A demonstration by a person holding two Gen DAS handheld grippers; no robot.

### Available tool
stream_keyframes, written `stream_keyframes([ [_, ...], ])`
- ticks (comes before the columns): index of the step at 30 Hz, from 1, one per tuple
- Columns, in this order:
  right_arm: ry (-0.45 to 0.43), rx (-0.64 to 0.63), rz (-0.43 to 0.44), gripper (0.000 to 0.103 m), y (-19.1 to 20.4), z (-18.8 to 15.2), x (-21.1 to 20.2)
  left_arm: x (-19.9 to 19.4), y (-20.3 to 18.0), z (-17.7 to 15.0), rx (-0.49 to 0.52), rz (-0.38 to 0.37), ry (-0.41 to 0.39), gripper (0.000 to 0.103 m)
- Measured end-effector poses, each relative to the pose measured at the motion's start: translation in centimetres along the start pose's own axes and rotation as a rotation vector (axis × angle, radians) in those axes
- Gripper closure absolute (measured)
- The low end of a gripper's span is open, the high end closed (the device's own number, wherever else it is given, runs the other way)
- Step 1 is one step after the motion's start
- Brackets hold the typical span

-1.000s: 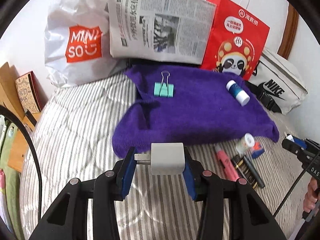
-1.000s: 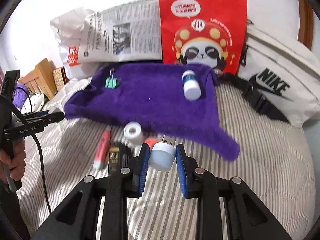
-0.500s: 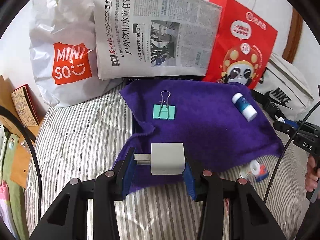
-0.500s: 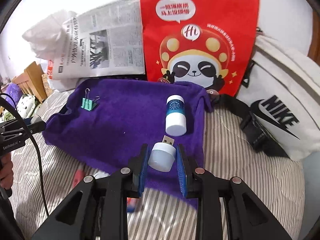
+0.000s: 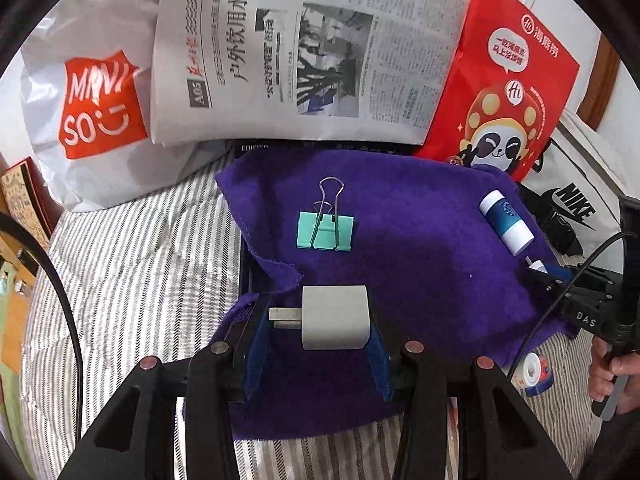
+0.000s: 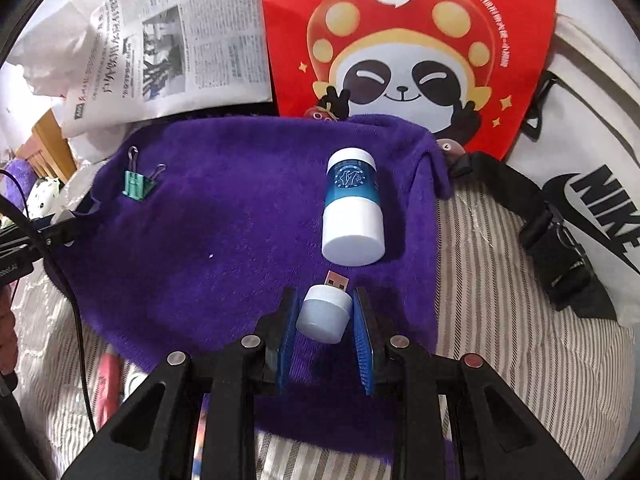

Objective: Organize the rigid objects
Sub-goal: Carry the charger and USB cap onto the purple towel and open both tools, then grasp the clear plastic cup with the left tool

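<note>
- Purple towel (image 5: 420, 264) lies spread over the striped bedding (image 5: 132, 264); both grippers hang low over its near edge, fingers pointing far, toward the bags.
- Nearest in the left view, the left gripper (image 5: 318, 320) is clamped on a white charger (image 5: 335, 317), prongs pointing left against the blue pad.
- Nearest in the right view, the right gripper (image 6: 324, 312) pinches a small USB light (image 6: 325, 309), its plug aimed far.
- Just beyond that plug lies a blue-and-white bottle (image 6: 353, 210) on its side; a release too far forward could knock it, and I judge it would roll.
- The light is round and held tilted between flat pads, so it may twist or slip out early.
- Farther left, a green binder clip (image 5: 325, 230) rests on the towel, well apart from the charger.
- Farthest, a newspaper (image 5: 304, 52) and a red paper bag (image 6: 408, 52) stand behind.
</note>
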State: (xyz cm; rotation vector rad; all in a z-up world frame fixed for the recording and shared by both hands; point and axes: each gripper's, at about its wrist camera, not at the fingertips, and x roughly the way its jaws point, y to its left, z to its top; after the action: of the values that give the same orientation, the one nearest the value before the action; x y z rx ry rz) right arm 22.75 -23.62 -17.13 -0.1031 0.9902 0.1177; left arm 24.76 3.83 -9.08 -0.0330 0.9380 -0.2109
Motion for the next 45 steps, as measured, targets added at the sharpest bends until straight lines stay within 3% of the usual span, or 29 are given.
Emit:
stream_keyframes([
  [13,-0.039,-0.001,-0.048,0.075,0.7,-1.1,0.5,2.2,-0.9,-0.2,0.043,0.016,0.039,0.061],
  [15,-0.045,-0.008,-0.012,0.068,0.8,-1.2,0.3,2.6,-1.2,0.0,0.048,0.017,0.038,0.061],
  [17,-0.048,-0.016,0.029,0.052,1.2,-1.3,-0.1,3.0,-1.4,0.3,0.047,0.017,0.041,0.061],
  [20,-0.077,-0.033,-0.009,0.036,1.8,-1.6,-1.1,3.5,-1.4,0.9,0.043,0.008,0.044,0.061],
  [24,-0.115,-0.051,-0.046,0.036,1.8,-1.9,-2.5,4.5,-1.8,1.8,0.049,0.034,0.042,0.061],
  [27,-0.133,-0.043,-0.031,0.035,1.4,-1.8,-3.5,5.2,-2.1,2.3,0.045,0.040,0.051,0.061],
  [32,-0.154,-0.056,-0.035,0.035,0.9,-1.5,-4.5,6.0,-3.1,2.1,0.097,0.115,0.043,0.061],
  [37,-0.160,-0.013,0.006,0.035,-0.2,-1.2,-5.0,6.0,-2.9,2.1,0.077,0.113,0.052,0.059],
  [40,-0.162,0.024,0.028,0.035,-1.2,-1.2,-5.2,5.9,-2.9,1.9,0.070,0.119,0.081,0.048],
  [42,-0.170,0.053,0.043,0.035,-1.8,-1.3,-5.8,5.9,-3.1,1.6,0.080,0.091,0.111,0.033],
  [45,-0.176,0.118,0.096,0.035,-2.7,-2.4,-7.1,4.8,-3.6,1.1,0.092,0.108,0.115,0.033],
])
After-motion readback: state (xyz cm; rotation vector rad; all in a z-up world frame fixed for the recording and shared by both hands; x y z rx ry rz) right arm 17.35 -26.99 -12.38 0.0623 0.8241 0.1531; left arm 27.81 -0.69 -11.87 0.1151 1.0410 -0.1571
